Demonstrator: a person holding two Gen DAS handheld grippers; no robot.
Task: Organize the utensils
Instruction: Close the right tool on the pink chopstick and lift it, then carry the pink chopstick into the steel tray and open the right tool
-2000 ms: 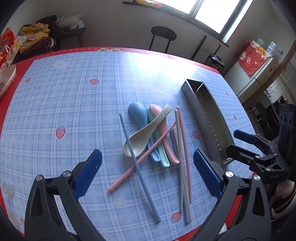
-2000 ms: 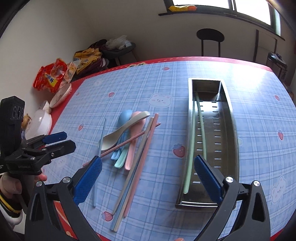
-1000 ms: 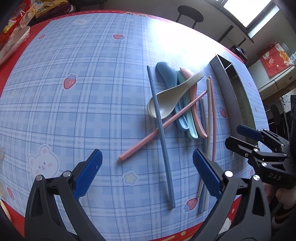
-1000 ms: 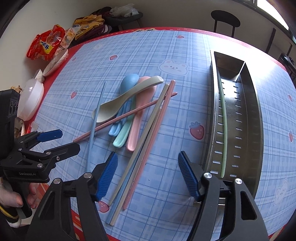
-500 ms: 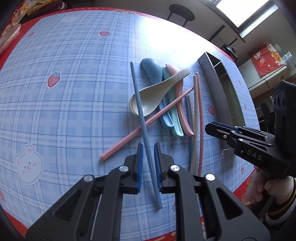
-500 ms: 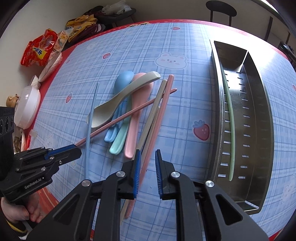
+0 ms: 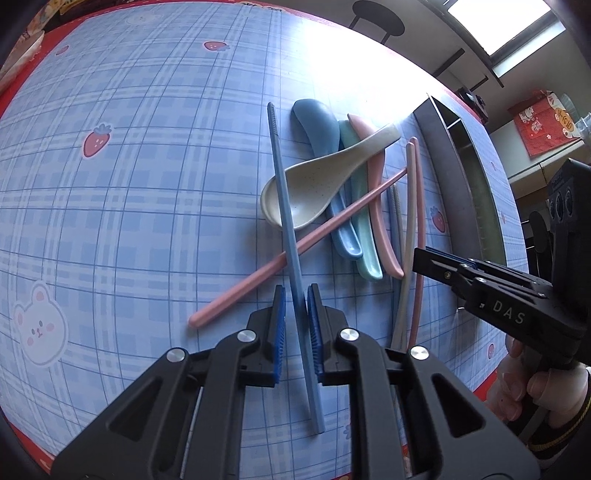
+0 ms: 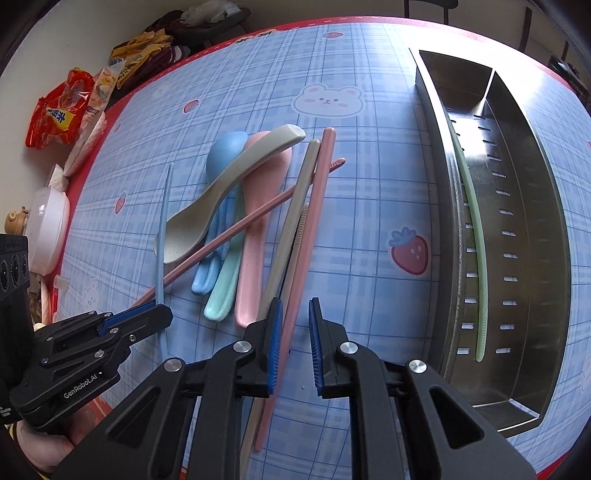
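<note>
A pile of utensils lies mid-table: a beige spoon (image 7: 325,181) over blue (image 7: 321,125), mint and pink spoons, with loose chopsticks. My left gripper (image 7: 295,295) has its jaws nearly closed around a blue chopstick (image 7: 284,199); it also shows in the right wrist view (image 8: 110,325). My right gripper (image 8: 295,314) has narrowed jaws beside a pink chopstick (image 8: 314,206) and a beige chopstick (image 8: 291,218), its left pad against the pink one; it also shows in the left wrist view (image 7: 480,273). A steel utensil tray (image 8: 546,236) holds a green chopstick (image 8: 476,240).
Another pink chopstick (image 7: 295,254) lies diagonally under the blue one. Snack bags (image 8: 62,110) and a white bowl (image 8: 48,229) sit at the table's left edge. The tablecloth's red border (image 8: 554,465) marks the near edge. A chair (image 7: 376,16) stands beyond the far side.
Both grippers came down toward the table and closed from wide open to narrow. The left now brackets the blue chopstick; the right sits at the pink and beige chopsticks.
</note>
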